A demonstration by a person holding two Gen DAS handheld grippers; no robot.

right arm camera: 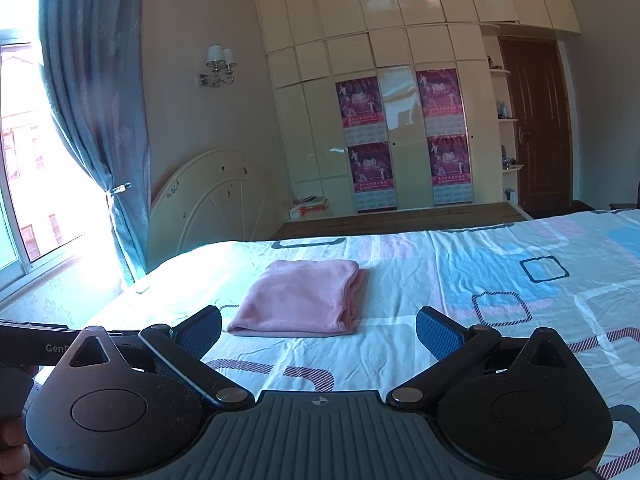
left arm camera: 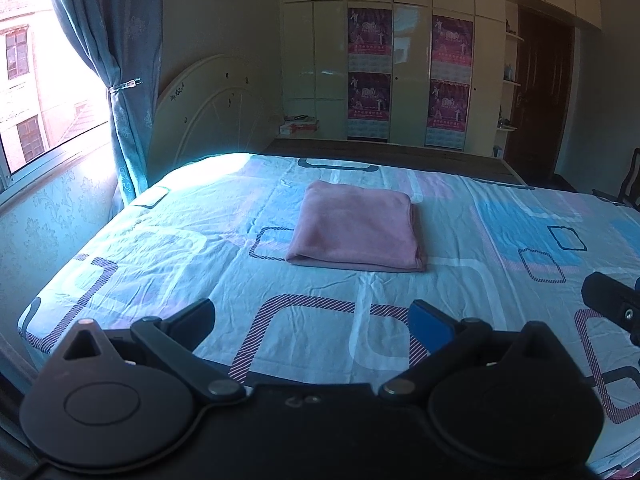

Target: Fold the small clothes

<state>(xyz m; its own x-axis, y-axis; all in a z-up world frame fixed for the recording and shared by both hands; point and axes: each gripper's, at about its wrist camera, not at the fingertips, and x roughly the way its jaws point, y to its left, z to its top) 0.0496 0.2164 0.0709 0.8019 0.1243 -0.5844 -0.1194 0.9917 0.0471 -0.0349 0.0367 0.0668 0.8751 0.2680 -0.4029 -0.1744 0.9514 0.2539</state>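
While one wide bed (left arm camera: 160, 240) fills the lower half of both views, its sheet shows a flat, lightly creased cotton print of pale blue, pink and white rounded squares. Behind it stands one cream wardrobe (left arm camera: 412, 60) of glossy panels reaching the ceiling, carrying four magenta posters (left arm camera: 369, 32) in two pairs, one above the other. One arched cream headboard (left arm camera: 212, 108) leans against the wall beside one teal curtain (left arm camera: 100, 60), tied back at a bright window (left arm camera: 36, 80). One dark wooden door (right arm camera: 534, 124) sits at the far right, and one twin-shade wall lamp (right arm camera: 219, 64) hangs above the headboard. One pink cloth (left arm camera: 356, 232), soft and fleecy, lies folded into a neat rectangle in the middle of the bed. The left claw (left arm camera: 314, 322) and right claw (right arm camera: 320, 330) hang over the near edge, well apart from the cloth, each spread wide with nothing between its blue-padded fingers.
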